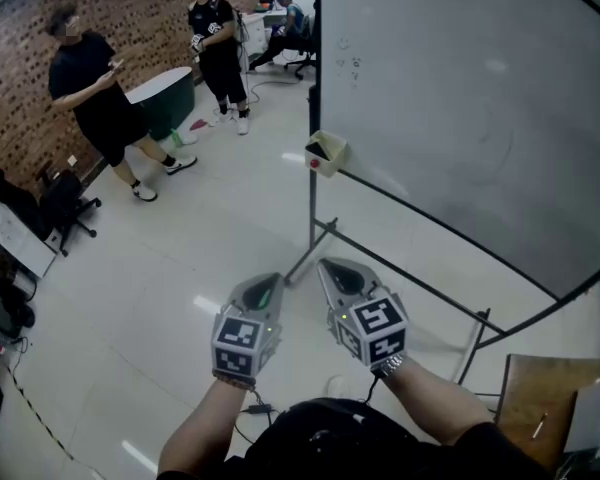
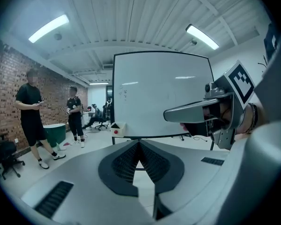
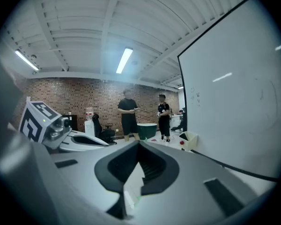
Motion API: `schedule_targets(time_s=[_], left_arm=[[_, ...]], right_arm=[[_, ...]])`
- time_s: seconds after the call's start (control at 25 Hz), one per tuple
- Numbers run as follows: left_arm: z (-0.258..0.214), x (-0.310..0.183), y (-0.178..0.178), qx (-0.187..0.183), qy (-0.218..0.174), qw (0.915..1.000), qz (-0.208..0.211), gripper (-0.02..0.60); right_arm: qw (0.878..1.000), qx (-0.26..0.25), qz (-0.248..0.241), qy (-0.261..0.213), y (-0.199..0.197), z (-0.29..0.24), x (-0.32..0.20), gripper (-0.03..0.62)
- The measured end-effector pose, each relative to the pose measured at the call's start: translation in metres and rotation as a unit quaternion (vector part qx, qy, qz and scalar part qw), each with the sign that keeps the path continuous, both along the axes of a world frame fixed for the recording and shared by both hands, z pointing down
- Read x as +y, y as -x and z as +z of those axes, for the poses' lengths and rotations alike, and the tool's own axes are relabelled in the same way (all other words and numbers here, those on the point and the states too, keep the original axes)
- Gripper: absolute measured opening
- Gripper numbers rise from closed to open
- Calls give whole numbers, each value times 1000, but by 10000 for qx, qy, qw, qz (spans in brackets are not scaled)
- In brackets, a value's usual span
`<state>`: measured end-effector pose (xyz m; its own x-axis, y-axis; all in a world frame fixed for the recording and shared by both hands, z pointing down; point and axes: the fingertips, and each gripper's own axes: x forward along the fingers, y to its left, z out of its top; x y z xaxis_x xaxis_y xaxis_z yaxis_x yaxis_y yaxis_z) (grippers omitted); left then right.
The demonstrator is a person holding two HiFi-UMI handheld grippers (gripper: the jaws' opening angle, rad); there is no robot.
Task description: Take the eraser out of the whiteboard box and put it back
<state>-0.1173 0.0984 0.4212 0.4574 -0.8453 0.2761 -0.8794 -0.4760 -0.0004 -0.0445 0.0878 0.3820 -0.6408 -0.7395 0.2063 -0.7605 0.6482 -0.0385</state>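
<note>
A small cream box (image 1: pixel 329 154) with a red dot hangs at the lower left corner of the whiteboard (image 1: pixel 460 98). A dark shape that may be the eraser (image 1: pixel 321 149) shows in its open top. Both grippers are held side by side well short of the box, pointing towards it. My left gripper (image 1: pixel 273 281) is shut with nothing between its jaws, and my right gripper (image 1: pixel 326 266) is shut and empty too. In the left gripper view the box (image 2: pixel 117 128) lies ahead, left of the shut tips (image 2: pixel 139 142). In the right gripper view the box (image 3: pixel 190 140) is ahead to the right of the tips (image 3: pixel 139 143).
The whiteboard stands on a metal frame with floor legs (image 1: pixel 315 243). Two people (image 1: pixel 95 93) stand far left by a green round table (image 1: pixel 165 98), and another sits further back. An office chair (image 1: pixel 65 208) is at the left; a wooden chair (image 1: pixel 545 403) is at my right.
</note>
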Motion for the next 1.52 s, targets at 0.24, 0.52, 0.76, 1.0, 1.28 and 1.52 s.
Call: schedule_targets(time_s=[0.24, 0.52, 0.76, 1.0, 1.28, 1.52], left_arm=[[1, -42, -22, -23, 32, 9999, -144, 0], [2, -81, -46, -16, 8, 9995, -309, 0], [2, -101, -60, -9, -14, 9992, -395, 0], [3, -117, -68, 2, -5, 9992, -390, 0], [7, -143, -66, -38, 2, 9994, -351, 0], [12, -178, -55, 2, 10, 9995, -331, 0]], right_arm=[[9999, -40, -123, 55, -22, 1, -44, 25], [9995, -30, -287, 84, -48, 4, -84, 26], [9993, -10, -357, 143, -64, 10, -105, 26], [9993, 6, -358, 125, -69, 10, -120, 26], [9994, 45, -326, 114, -66, 14, -145, 30], [9994, 87, -298, 181, -56, 21, -179, 55]])
